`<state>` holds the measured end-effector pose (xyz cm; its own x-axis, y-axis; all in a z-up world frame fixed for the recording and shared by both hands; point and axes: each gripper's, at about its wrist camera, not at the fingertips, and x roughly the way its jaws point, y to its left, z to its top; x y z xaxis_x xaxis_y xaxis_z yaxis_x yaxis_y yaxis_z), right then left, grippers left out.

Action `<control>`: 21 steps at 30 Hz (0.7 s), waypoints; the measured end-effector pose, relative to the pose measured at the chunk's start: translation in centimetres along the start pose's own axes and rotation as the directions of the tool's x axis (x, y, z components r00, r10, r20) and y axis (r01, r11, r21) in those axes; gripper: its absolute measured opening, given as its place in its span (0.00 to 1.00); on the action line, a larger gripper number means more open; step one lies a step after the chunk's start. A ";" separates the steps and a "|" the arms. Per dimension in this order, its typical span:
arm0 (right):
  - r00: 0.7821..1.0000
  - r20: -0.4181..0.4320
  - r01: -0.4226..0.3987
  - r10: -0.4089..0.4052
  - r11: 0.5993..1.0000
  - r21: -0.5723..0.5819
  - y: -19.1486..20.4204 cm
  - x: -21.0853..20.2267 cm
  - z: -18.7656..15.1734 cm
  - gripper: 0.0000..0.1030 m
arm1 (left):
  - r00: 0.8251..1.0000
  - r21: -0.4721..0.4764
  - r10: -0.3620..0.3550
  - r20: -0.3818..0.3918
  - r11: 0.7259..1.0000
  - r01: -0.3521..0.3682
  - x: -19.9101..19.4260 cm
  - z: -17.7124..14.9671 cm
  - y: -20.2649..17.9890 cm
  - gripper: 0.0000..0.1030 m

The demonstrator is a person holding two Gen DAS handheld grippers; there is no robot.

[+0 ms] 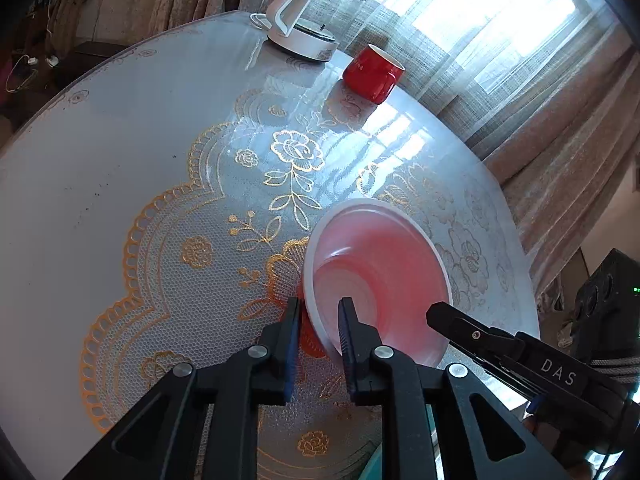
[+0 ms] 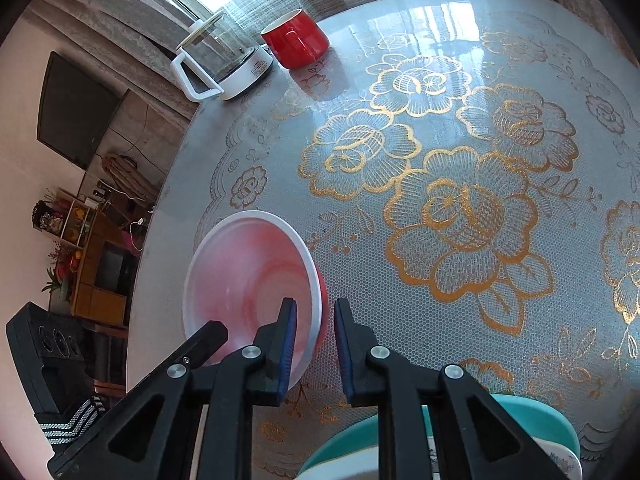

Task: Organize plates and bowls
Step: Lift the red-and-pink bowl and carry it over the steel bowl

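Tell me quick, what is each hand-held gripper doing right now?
Left hand-held gripper: jaws astride the rim of the pink bowl, a gap showing; not clearly clamped.
Right hand-held gripper: the same on the opposite rim.

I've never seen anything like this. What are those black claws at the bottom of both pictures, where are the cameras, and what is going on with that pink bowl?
There is no robot here: a person holds a two-finger clamp in each hand, and each clamp carries a wide-angle camera looking along its fingers. One picture comes from the left gripper, the other from the right gripper. Both straddle the rim of the same pink bowl, one finger inside and one outside, from opposite sides; the jaws look only partly closed. The bowl sits on a round table covered with a gold-flowered cloth. Farther back stand a red mug and a glass kettle. Teal dishes show at the near edge.
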<state>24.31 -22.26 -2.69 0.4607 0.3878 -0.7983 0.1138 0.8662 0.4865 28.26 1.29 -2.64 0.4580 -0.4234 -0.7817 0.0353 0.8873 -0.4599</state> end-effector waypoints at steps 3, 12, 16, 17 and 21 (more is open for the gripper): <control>1.000 0.013 -0.005 0.005 1.000 0.003 -0.5 -0.6 -0.1 0.23 | 1.000 -0.010 -0.020 0.009 1.000 0.020 -0.4 -0.1 0.4 0.27; 1.000 0.030 0.000 0.001 0.999 -0.034 0.0 -1.0 -0.3 0.14 | 1.000 0.062 0.006 0.029 0.998 -0.008 -0.3 0.0 -0.3 0.15; 1.000 0.016 -0.002 0.003 0.999 -0.045 0.5 -0.1 -0.6 0.12 | 1.000 0.057 0.013 0.028 0.998 -0.014 -0.1 -0.1 0.0 0.12; 1.000 0.020 -0.002 0.003 0.999 -0.042 0.6 -0.1 -0.7 0.12 | 0.999 0.060 0.018 0.029 0.998 -0.020 -0.2 -0.2 -0.1 0.12; 0.999 0.032 -0.005 0.006 0.999 -0.050 1.0 -0.4 -0.8 0.12 | 0.999 0.069 0.020 0.035 0.997 -0.023 -0.5 -0.4 -0.3 0.12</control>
<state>23.50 -21.33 -2.19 0.4890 0.3830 -0.7837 0.0678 0.8790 0.4719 27.64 1.14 -2.29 0.4893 -0.3985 -0.7758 0.0858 0.9072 -0.4119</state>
